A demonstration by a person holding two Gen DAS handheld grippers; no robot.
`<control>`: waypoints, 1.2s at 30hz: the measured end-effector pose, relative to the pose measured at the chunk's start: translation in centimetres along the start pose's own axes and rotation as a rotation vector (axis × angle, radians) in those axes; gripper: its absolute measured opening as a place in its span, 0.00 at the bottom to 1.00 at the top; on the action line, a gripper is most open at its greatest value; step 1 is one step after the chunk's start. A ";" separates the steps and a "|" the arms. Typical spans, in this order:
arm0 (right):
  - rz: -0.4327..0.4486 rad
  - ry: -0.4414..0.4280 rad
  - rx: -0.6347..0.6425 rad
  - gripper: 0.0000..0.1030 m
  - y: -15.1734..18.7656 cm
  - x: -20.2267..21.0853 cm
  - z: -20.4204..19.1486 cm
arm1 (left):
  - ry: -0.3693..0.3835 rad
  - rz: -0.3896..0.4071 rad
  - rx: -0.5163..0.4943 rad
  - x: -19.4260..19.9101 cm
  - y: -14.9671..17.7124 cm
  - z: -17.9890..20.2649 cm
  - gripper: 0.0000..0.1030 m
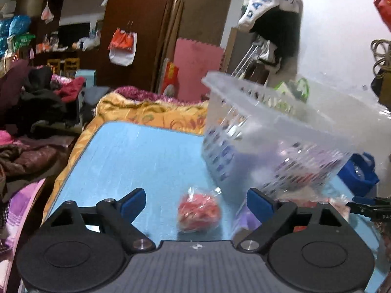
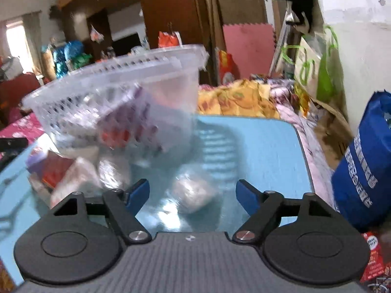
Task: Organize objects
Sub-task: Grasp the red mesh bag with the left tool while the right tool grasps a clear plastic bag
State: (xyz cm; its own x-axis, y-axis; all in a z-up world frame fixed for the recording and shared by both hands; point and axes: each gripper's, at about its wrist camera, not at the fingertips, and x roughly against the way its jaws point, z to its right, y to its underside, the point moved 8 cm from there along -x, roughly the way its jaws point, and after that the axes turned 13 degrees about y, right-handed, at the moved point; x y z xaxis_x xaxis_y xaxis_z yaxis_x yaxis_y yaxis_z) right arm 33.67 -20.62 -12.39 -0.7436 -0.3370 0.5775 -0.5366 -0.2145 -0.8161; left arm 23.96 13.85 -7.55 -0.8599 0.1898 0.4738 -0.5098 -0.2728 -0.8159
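A clear perforated basket (image 1: 273, 131) was seen tilted above the blue worktop (image 1: 136, 156), blurred in both views. In the left wrist view it hung to the right of centre, its rim raised toward the camera; what supported it could not be told. The left gripper (image 1: 195, 201) was held low over the worktop with its jaws spread wide and nothing between them. Just ahead of it a small red packet in clear wrap (image 1: 198, 216) lay on the worktop; this packet was not made out in the right wrist view. At the far right edge of the left view a dark gripper tip (image 1: 371, 206) was seen.

In the right wrist view the basket (image 2: 117, 97) appeared at upper left, and beneath it a heap of wrapped packets (image 2: 73, 171) was spread on the worktop (image 2: 264, 151), far more of it than the left view disclosed. The right gripper (image 2: 193, 193) was likewise released, its jaws apart and grasping nothing, with a pale clear-wrapped packet (image 2: 193, 193) lying just beyond them. A blue bag (image 2: 364, 171) was shown standing beside the worktop's right edge, only a corner of it being seen in the left view (image 1: 359, 173). An orange patterned quilt (image 1: 151, 112) lay behind the worktop.
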 end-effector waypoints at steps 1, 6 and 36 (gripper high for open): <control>-0.006 0.001 -0.001 0.76 0.1 -0.2 0.2 | 0.006 -0.020 0.005 -0.4 0.3 -0.2 0.90; -0.022 0.021 0.016 0.64 0.0 -0.5 0.4 | 0.045 -0.037 0.032 -1.0 1.0 -0.1 0.90; 0.032 0.073 0.054 0.51 -0.6 0.2 0.4 | 0.014 -0.045 -0.031 -2.5 1.5 -0.1 0.82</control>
State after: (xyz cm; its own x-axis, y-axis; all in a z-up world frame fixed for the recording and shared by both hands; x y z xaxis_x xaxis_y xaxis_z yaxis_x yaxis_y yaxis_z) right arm 34.02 -20.95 -11.81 -0.7883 -0.2773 0.5493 -0.4909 -0.2548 -0.8331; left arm 25.37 13.07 -9.96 -0.8357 0.2143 0.5057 -0.5466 -0.2341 -0.8040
